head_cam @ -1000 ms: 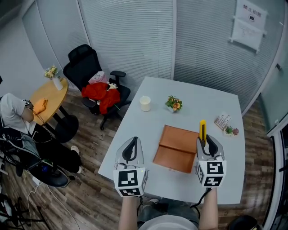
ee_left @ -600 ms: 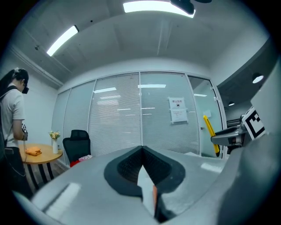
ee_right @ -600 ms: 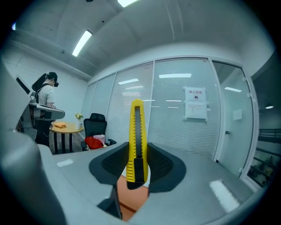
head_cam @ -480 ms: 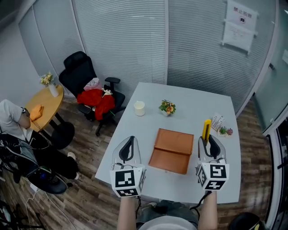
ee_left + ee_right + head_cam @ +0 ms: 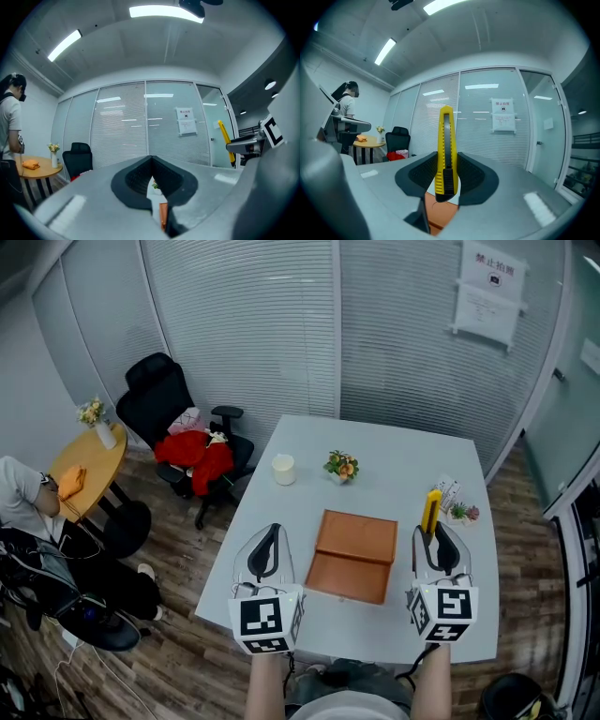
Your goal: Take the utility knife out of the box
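The utility knife (image 5: 430, 510) is a slim yellow plastic bar with a black ribbed slider set into its narrow edge. It is out of the box (image 5: 356, 554), held in the air over the right part of the table (image 5: 394, 451). It sits just off the box's right side and does not touch it. Its long axis runs along the line of the right gripper (image 5: 440, 536), pointing away from the person toward the table's far edge. Most of its length sticks out past the jaw tips.

In the right gripper view the knife (image 5: 446, 150) shows its narrow slider edge, with its butt end seated between the dark textured pads. The right gripper (image 5: 446, 180) has its jaws part-way closed and clamped on the knife's two flat sides.

The box is flat, rectangular and smooth brown, like leather. It shows two panels that meet at a crease across it, and it lies at the middle of the white table, close to the near edge.

The left gripper (image 5: 268, 538) hangs over the table's near left edge, beside the box. In the left gripper view, the left gripper (image 5: 151, 161) has its pad tips touching, with only a thin slit below them and nothing held.

A pale cup (image 5: 282, 469) and a small flower pot (image 5: 341, 466) stand beyond the box, toward the far edge.
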`<state>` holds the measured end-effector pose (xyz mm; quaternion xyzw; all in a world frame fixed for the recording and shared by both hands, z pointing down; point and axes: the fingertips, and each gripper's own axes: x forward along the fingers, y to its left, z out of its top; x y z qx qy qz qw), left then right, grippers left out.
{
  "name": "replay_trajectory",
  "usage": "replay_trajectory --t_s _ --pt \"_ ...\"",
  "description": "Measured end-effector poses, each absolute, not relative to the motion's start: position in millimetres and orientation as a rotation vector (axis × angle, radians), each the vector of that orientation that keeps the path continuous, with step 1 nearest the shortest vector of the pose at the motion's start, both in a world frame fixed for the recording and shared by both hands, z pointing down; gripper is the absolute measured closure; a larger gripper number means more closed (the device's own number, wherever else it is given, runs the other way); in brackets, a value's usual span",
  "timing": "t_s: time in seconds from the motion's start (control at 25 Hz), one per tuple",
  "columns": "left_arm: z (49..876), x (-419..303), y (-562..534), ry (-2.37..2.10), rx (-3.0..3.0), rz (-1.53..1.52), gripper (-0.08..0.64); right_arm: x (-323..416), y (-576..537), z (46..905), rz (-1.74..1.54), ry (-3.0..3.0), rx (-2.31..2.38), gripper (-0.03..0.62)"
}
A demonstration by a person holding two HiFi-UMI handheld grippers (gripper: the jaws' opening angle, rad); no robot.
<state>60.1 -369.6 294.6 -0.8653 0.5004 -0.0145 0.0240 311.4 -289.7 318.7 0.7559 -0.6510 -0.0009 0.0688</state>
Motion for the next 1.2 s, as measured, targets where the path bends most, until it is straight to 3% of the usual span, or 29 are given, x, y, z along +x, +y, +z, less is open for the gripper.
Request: replay_trajectory --t_s 1.2 --pt "301.0 58.1 -374.1 1.547 -2.703 -0.055 0.56 314.3 -288.4 319.3 0.009 -1.958 2.303 0.434"
